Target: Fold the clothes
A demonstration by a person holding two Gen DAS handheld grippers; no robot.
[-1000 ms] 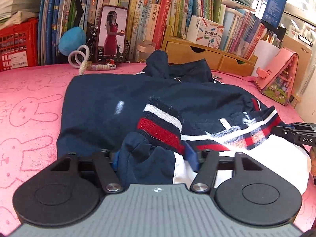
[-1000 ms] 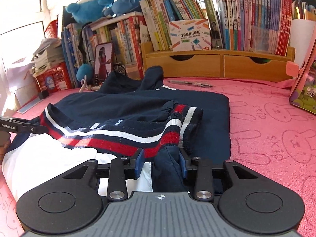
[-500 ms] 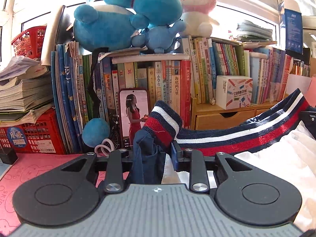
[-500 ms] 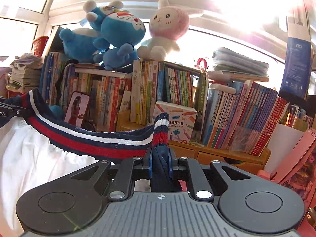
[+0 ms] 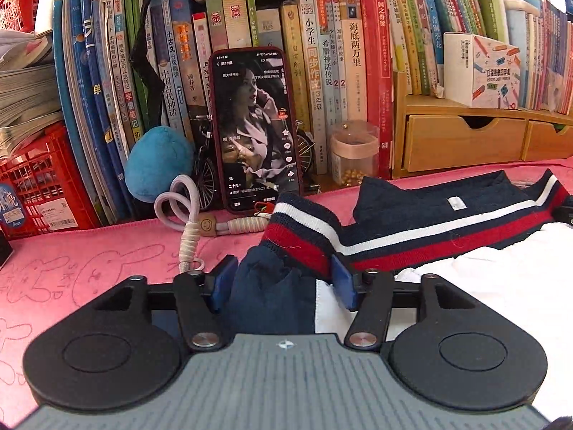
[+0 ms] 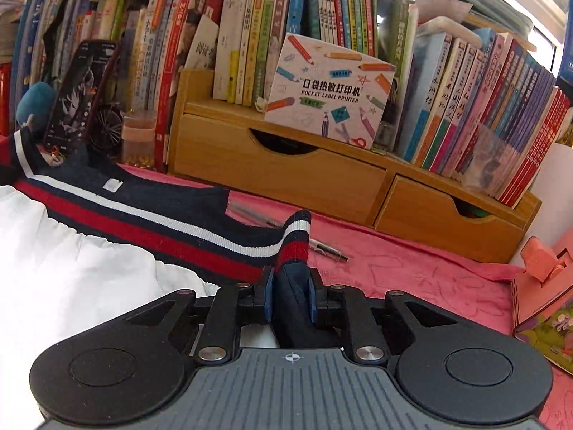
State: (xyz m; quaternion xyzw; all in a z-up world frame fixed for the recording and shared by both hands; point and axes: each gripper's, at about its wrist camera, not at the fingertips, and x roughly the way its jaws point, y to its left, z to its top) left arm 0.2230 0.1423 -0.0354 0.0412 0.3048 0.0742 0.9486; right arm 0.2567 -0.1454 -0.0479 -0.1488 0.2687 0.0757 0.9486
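A navy jacket (image 5: 429, 208) with a red, white and navy striped hem band (image 5: 440, 236) and white lining (image 5: 501, 286) lies on the pink towel (image 5: 71, 268). My left gripper (image 5: 283, 279) is shut on one hem corner. My right gripper (image 6: 290, 286) is shut on the other hem corner, where the band (image 6: 143, 222) and lining (image 6: 71, 276) also show. The hem is folded over toward the collar, lining side up, low near the towel.
A phone (image 5: 254, 129) leans on a row of books (image 5: 322, 53) at the back, with a corded strap (image 5: 186, 222) and blue plush (image 5: 157, 161). Wooden drawers (image 6: 322, 179), a pen (image 6: 311, 243), a pink house model (image 6: 544, 286) and a red crate (image 5: 39, 179) border the towel.
Both grippers lifted the hem high off the towel, carried it toward the books, and have now come down low near the collar, still holding the corners.
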